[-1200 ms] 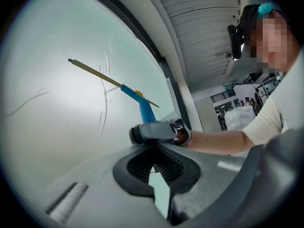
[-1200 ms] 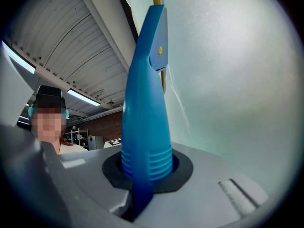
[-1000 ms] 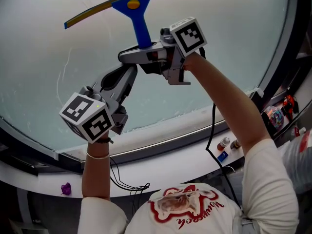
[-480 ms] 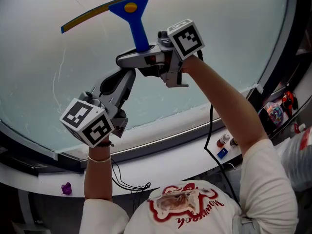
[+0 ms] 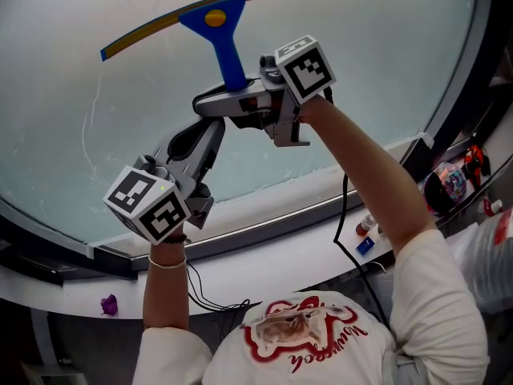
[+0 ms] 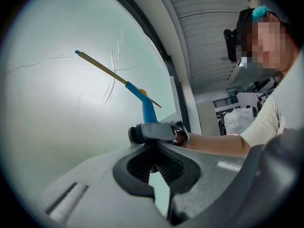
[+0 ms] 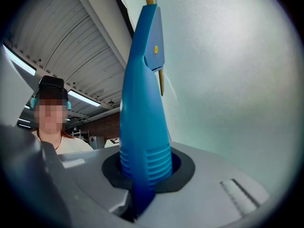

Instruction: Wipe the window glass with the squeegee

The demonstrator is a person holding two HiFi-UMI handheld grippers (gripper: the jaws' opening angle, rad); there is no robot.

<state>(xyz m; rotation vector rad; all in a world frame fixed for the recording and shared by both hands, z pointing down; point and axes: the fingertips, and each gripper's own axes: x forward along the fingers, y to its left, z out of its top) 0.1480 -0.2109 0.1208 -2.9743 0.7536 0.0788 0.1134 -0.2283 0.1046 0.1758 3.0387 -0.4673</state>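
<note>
A squeegee (image 5: 228,48) with a blue handle and a long yellow-edged blade lies against the frosted window glass (image 5: 369,70), blade at the top. My right gripper (image 5: 210,103) is shut on the lower end of the handle (image 7: 142,122). The left gripper view shows the squeegee (image 6: 146,106) slanting up from that grip. Just below the right one, my left gripper (image 5: 210,131) points up at it, shut with nothing between its jaws (image 6: 156,160). Thin streaks mark the glass left of the blade.
A dark frame and a white sill (image 5: 264,255) run under the glass. Small bottles (image 5: 367,224) and a blue item stand on the sill at right, a purple object (image 5: 108,303) at left. Black cables (image 5: 210,297) hang below. Colourful clutter (image 5: 449,187) sits at the far right.
The squeegee and my right gripper have shifted slightly left on the glass. My left gripper has stayed just beneath them, edging up a little.
</note>
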